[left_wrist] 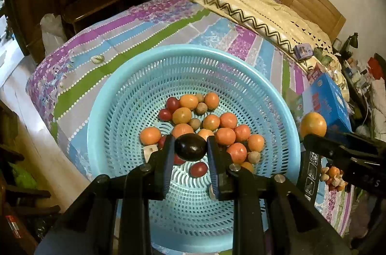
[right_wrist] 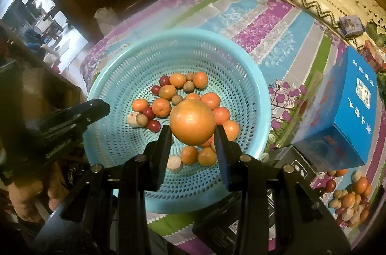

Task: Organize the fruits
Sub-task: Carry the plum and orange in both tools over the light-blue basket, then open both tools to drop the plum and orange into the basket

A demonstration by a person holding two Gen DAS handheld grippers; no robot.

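Bedroom setting: a bed with a striped floral sheet carries a blue perforated basket of small oranges, red fruits and brownish ones. Left tool is clenched on a dark plum, held above the basket's near centre, apparently for dropping in. Right tool grasps a large orange over the heap. Unsorted fruit pile lies near right beside a blue box; its lettering is unreadable. "GenRobot.AI" seems to mark the left tool's body.
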